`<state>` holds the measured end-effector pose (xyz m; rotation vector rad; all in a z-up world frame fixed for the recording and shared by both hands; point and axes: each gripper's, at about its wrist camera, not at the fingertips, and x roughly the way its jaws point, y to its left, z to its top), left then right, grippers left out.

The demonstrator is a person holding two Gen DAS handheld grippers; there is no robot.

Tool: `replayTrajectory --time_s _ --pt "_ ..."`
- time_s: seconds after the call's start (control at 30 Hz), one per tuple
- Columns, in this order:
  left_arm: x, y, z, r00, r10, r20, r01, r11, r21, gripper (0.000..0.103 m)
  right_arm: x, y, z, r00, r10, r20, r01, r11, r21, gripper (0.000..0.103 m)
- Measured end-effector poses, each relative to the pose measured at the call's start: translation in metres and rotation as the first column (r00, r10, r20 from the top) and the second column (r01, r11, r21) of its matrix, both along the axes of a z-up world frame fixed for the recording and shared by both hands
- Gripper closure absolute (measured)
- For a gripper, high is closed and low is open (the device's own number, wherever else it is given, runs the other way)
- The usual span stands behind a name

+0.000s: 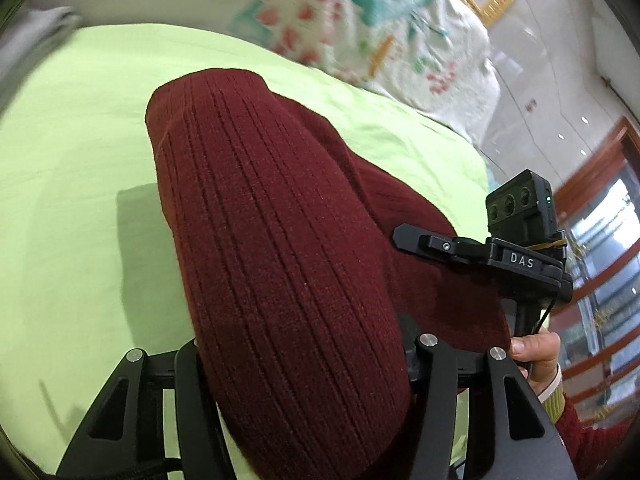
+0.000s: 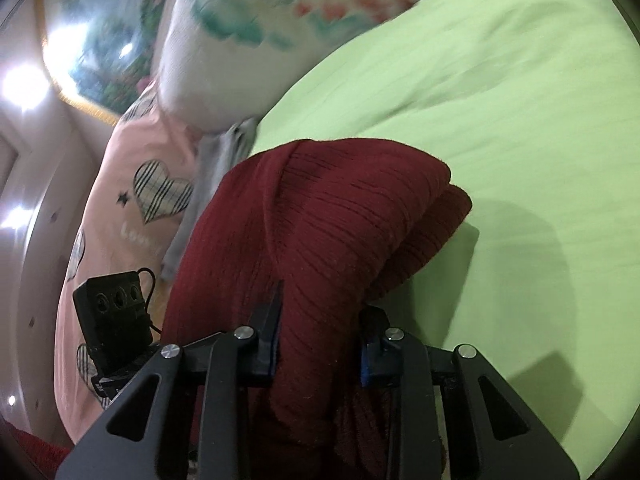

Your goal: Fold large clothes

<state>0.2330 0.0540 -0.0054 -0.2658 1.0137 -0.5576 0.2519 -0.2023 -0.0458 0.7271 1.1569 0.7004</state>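
A dark red ribbed knit sweater (image 1: 280, 240) is bunched into a thick fold and held above the green bed sheet (image 1: 80, 160). My left gripper (image 1: 304, 356) is shut on it, and the cloth fills the whole gap between its fingers. The right gripper (image 1: 416, 240) shows side-on at the right of the left wrist view, in a person's hand (image 1: 536, 352), its tip against the cloth. In the right wrist view my right gripper (image 2: 324, 320) is shut on a bundle of the sweater (image 2: 340, 208), both pads pressed into the knit. The left gripper's camera block (image 2: 112, 312) shows at lower left.
The green sheet (image 2: 520, 120) spreads wide to the right. A floral quilt (image 2: 240, 20) is heaped at the bed's far side, beside a pink cover with hearts (image 2: 132, 200) and a grey garment (image 2: 216, 184). A wooden frame (image 1: 600, 200) stands beyond the bed.
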Motion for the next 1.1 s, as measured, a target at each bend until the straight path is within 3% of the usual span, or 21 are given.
replayTrajectory --time_s 0.13,0.23,0.37,0.5,0.7,0.9,1.1 --pt "-0.018 0.061 -0.003 0.997 0.081 -0.012 -0.081 0.997 0.013 0.047 0.003 0.051 -0.009 0.997 0.072 -0.011 -0.072 0.997 0.026 0.074" --pt "-0.022 0.089 -0.032 0.988 0.134 -0.073 -0.134 0.991 0.003 0.045 0.003 0.076 -0.022 0.994 0.105 -0.029 -0.105 0.994 -0.027 0.074" --pt "-0.026 0.097 -0.047 0.985 0.151 -0.080 -0.155 0.986 -0.055 0.040 0.004 0.078 -0.033 0.994 0.098 -0.053 -0.100 0.995 -0.030 0.070" --pt "-0.029 0.094 -0.048 0.984 0.161 -0.078 -0.164 0.986 -0.037 0.035 0.004 0.076 -0.035 0.994 0.095 -0.062 -0.099 0.993 -0.061 0.059" --pt "-0.053 0.091 -0.031 0.976 0.214 -0.032 -0.213 0.977 0.030 0.030 -0.004 0.070 -0.021 0.996 0.063 -0.057 -0.070 0.988 -0.135 0.041" --pt "-0.123 0.097 -0.005 0.962 0.263 0.076 -0.270 0.955 0.121 0.031 -0.021 0.038 -0.001 1.000 -0.002 -0.006 0.001 0.987 -0.158 0.040" --pt "-0.174 0.083 -0.012 0.968 0.216 0.126 -0.241 0.940 0.240 0.031 -0.048 0.031 0.020 0.999 0.013 0.041 -0.007 0.990 -0.138 0.040"
